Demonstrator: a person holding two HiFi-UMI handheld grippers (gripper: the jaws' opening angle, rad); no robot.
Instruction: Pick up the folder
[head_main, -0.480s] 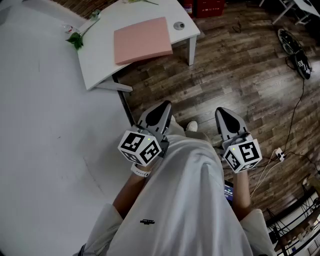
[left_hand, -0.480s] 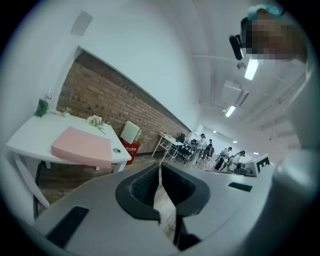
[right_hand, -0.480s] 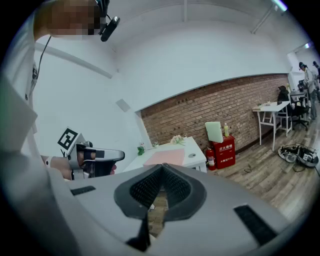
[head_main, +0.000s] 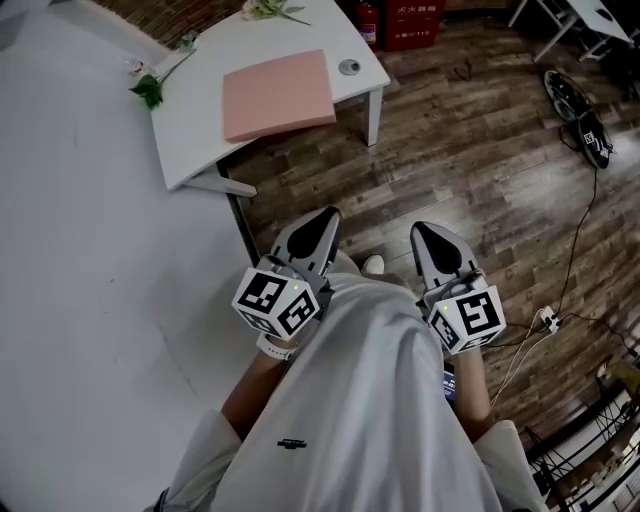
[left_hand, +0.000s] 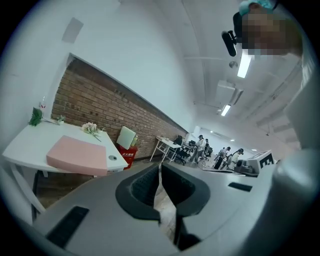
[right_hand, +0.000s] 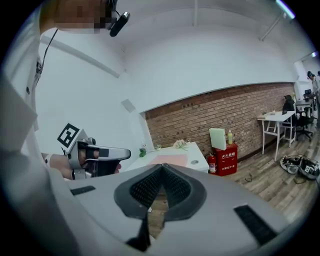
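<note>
A flat pink rectangular folder (head_main: 278, 94) lay on a white table (head_main: 190, 140), well ahead. The left gripper (head_main: 322, 220) and right gripper (head_main: 425, 236), jaws pressed together, empty, hung at the person's waist. Approach step, seemingly; next needs reaching forward, jaws spread.

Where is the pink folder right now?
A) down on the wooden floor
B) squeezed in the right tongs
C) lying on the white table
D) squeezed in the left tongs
C: the pink folder lies flat on the white table, well away from the left tongs and right tongs.
</note>
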